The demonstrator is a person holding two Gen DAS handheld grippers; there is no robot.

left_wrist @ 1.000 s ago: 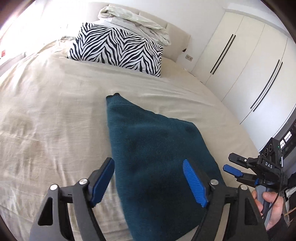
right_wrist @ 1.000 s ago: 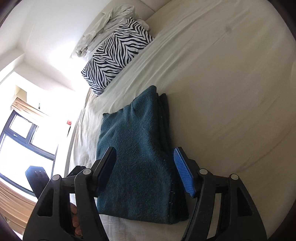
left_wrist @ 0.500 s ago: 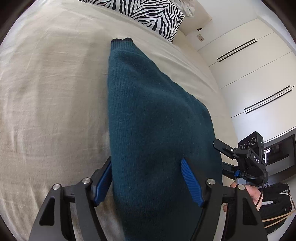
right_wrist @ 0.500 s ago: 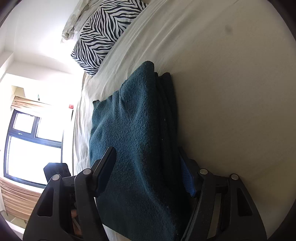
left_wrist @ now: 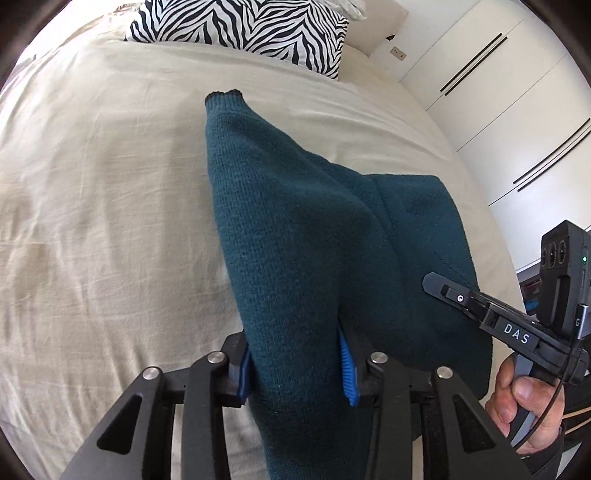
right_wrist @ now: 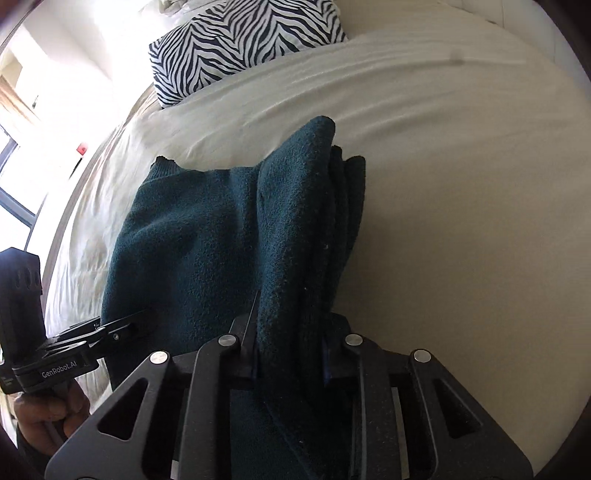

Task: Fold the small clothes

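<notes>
A dark teal knitted sweater (left_wrist: pixel 303 229) lies folded on the cream bed sheet (left_wrist: pixel 103 206), its ribbed cuff pointing toward the pillow. My left gripper (left_wrist: pixel 297 373) has its jaws closing, and the blue pads press a raised fold of the sweater's near left edge. My right gripper (right_wrist: pixel 290 354) has its jaws closing too, pinching the thick stacked layers at the sweater's (right_wrist: pixel 207 236) near right edge. Each gripper shows in the other's view, held by a hand: the right one (left_wrist: pixel 491 314) at the sweater's right side, the left one (right_wrist: pixel 74 343) at its left.
A zebra-striped pillow (left_wrist: pixel 243 26) lies at the head of the bed, with white wardrobe doors (left_wrist: pixel 509 85) to the right. In the right wrist view a bright window (right_wrist: pixel 14 173) stands beyond the left bed edge. Bare sheet (right_wrist: pixel 461 221) stretches right of the sweater.
Both grippers dropped onto the sweater's near edge and their jaws narrowed from wide open to pinching the fabric. The gripped edges now stand up in ridges.
</notes>
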